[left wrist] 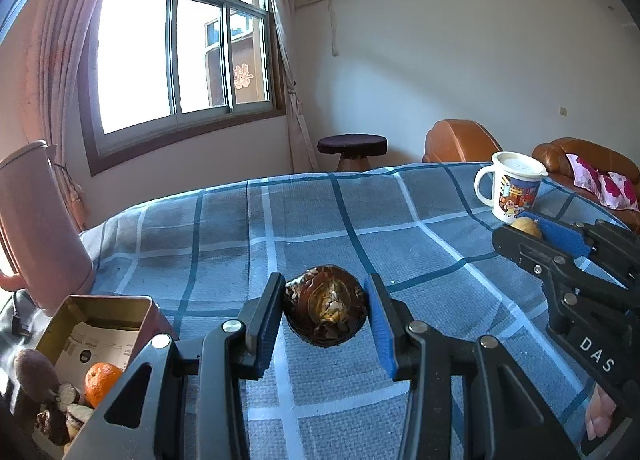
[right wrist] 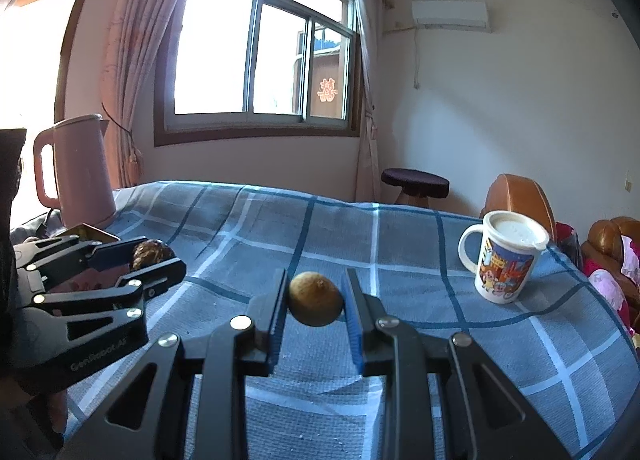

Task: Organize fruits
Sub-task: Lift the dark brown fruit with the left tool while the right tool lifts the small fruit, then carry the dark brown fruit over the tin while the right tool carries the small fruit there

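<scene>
Left tongs [left wrist: 326, 314] clamped on a dark brown peeling fruit [left wrist: 326, 310], held above the checked surface [left wrist: 320, 220]. Right tongs [right wrist: 316, 302] clamped on a small tan fruit [right wrist: 316, 298]; illustrated mug [right wrist: 504, 260] stands right of them.

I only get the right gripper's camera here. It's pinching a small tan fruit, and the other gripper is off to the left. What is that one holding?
Observer: The left gripper is shut on a dark brown, scaly, roundish fruit, raised above the checked cloth.
Operator: Where might the fruits go?
Observer: An open metal tin lies on its side at the table's left edge.
Operator: Anything near it already?
Observer: An orange and some brown pieces sit at its mouth.
</scene>
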Demonstrator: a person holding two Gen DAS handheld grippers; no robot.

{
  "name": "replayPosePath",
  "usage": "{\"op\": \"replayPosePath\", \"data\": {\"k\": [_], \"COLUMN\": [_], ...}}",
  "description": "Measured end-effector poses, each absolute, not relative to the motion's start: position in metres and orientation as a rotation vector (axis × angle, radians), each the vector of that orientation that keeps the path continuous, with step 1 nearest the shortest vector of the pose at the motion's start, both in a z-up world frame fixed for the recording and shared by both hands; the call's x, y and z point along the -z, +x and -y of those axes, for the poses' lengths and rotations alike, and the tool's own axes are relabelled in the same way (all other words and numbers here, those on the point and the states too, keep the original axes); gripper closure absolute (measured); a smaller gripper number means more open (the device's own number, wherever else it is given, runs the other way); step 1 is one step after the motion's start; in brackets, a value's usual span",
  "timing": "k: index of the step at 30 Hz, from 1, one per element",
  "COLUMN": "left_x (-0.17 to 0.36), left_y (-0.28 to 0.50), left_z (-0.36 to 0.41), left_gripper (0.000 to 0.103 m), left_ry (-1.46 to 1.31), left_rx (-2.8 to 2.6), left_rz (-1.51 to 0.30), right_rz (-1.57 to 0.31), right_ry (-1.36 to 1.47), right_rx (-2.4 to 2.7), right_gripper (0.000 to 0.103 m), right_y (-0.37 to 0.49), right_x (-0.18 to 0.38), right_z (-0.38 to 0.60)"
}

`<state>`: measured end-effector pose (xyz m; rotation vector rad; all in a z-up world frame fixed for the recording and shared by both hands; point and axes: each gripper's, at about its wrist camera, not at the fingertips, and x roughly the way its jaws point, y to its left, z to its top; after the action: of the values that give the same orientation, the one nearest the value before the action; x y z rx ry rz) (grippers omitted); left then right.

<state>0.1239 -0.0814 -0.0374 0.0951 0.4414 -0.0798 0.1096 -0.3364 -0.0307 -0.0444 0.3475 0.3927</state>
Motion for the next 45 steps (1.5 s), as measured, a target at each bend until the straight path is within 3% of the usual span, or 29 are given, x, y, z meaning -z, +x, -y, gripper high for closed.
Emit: {"op": "replayPosePath", "data": {"k": [19, 45], "left_x": [0.034, 0.022], "left_y": [0.088, 0.052], "left_z": [0.065, -0.022], "left_gripper": [0.060, 0.060], "left_ry": [0.070, 0.033], "left_rx": [0.103, -0.064], "left_rz": [-0.403, -0.395], "right_rz": [-0.349, -0.339], "right_ry": [-0.126, -0.218], "right_rx": [-0.425, -0.601], "right_gripper": [0.073, 0.073], "right_y": [0.089, 0.061], "right_x": [0.030, 0.014], "right_z": [0.308, 0.220]}}
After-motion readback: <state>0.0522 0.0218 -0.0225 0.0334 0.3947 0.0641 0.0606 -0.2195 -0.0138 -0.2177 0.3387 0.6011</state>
